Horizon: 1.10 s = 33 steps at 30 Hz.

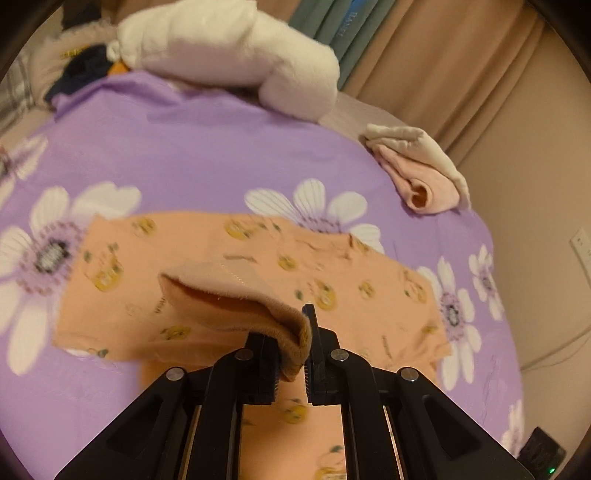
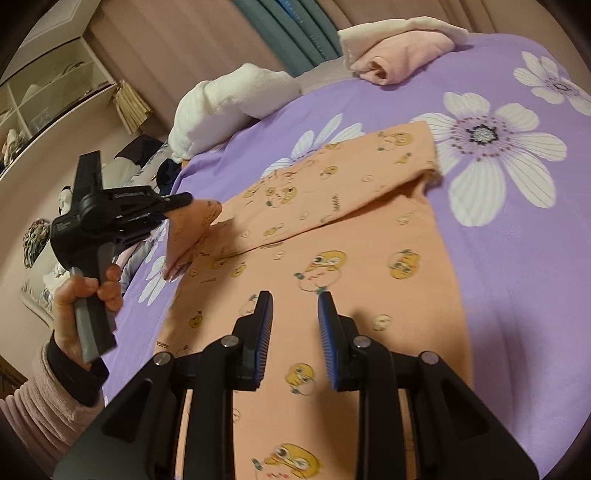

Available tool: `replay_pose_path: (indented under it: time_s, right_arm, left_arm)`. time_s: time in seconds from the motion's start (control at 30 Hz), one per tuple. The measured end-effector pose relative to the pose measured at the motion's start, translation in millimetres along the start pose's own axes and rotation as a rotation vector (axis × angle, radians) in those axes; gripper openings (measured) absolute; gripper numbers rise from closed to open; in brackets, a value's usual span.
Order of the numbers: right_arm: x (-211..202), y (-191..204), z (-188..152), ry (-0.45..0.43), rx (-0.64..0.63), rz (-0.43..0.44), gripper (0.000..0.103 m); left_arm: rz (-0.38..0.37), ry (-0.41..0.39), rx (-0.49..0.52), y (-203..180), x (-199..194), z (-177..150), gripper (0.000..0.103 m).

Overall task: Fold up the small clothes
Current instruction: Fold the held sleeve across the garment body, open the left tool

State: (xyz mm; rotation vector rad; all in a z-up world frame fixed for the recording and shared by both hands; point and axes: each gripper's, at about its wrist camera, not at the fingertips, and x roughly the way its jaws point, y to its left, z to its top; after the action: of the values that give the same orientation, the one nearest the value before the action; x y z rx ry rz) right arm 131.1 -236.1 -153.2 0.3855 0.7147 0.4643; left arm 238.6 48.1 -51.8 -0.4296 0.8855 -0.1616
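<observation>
The peach cotton garment printed with yellow cartoon faces (image 2: 332,236) lies on the purple flowered bedsheet (image 2: 517,258) — the left gripper (image 1: 291,354) clamps its lifted sleeve; the right gripper (image 2: 295,332) hovers above it, fingers apart.

— Could you read any writing where you were working?

— Hardly. You had small dark lettering printed on the peach garment (image 2: 332,236), scattered among its yellow cartoon faces, but it was too small and blurred to make out. The left gripper (image 2: 177,201), seen from the right wrist camera, carried pale embossed lettering on its black body and a small white label lower on the side; neither was legible.

— Anything further back?

— The blue strip (image 1: 349,18) beside the curtains bore pale lettering running along it, also unreadable. You saw no numbers or signs that could be read.
</observation>
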Motion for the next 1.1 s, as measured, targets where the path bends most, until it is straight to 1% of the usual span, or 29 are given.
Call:
replay_pose_path:
  time_s: [0.17, 0.27, 0.47, 0.6, 0.7, 0.77, 0.8, 0.83, 0.87, 0.9, 0.93, 0.97, 1.0, 1.03, 1.1]
  right_arm:
    - [-7, -9, 0, -0.01, 0.015, -0.009, 0.028]
    - [-8, -14, 1, -0.016, 0.039, -0.01, 0.028]
    - [-14, -24, -5, -0.03, 0.081, -0.006, 0.028]
    - [-21, -32, -6, -0.045, 0.105, -0.008, 0.028]
    - [-27, -37, -6, -0.055, 0.117, -0.009, 0.029]
    - [-31, -40, -7, -0.063, 0.129, -0.01, 0.03]
    - [-34, -43, -7, -0.067, 0.138, -0.01, 0.033]
    - [-36, -44, -8, -0.071, 0.147, -0.009, 0.036]
    - [-38, -46, -8, -0.075, 0.154, -0.007, 0.038]
    - [-41, -48, -8, -0.078, 0.163, -0.005, 0.041]
    - [-44, -49, -9, -0.081, 0.172, -0.004, 0.045]
    - [-45, -50, -9, -0.083, 0.176, -0.003, 0.047]
    - [-47, -52, -9, -0.087, 0.182, -0.004, 0.05]
    - [-48, -52, -9, -0.089, 0.184, -0.007, 0.051]
    - [-51, -53, -7, -0.093, 0.18, -0.013, 0.051]
  left_arm:
    - [0.003, 0.023, 0.028, -10, 8, -8, 0.008]
    - [-0.019, 0.038, 0.042, -23, 14, -10, 0.008]
    - [-0.056, 0.047, 0.081, -59, 26, -7, 0.008]
    - [-0.087, 0.045, 0.115, -91, 32, -5, 0.008]
    - [-0.107, 0.081, 0.139, -112, 46, -9, 0.008]
    - [-0.109, 0.13, 0.141, -120, 61, -15, 0.008]
    - [-0.105, 0.164, 0.141, -123, 71, -18, 0.009]
    - [-0.095, 0.2, 0.142, -124, 81, -22, 0.017]
    - [-0.082, 0.227, 0.137, -124, 88, -26, 0.03]
    - [-0.074, 0.252, 0.127, -123, 95, -30, 0.039]
    - [-0.081, 0.283, 0.114, -120, 101, -35, 0.06]
    - [-0.093, 0.3, 0.102, -118, 103, -37, 0.074]
    - [-0.105, 0.308, 0.089, -115, 104, -40, 0.075]
    - [-0.116, 0.304, 0.081, -112, 102, -42, 0.075]
    - [-0.122, 0.311, 0.095, -109, 97, -44, 0.075]
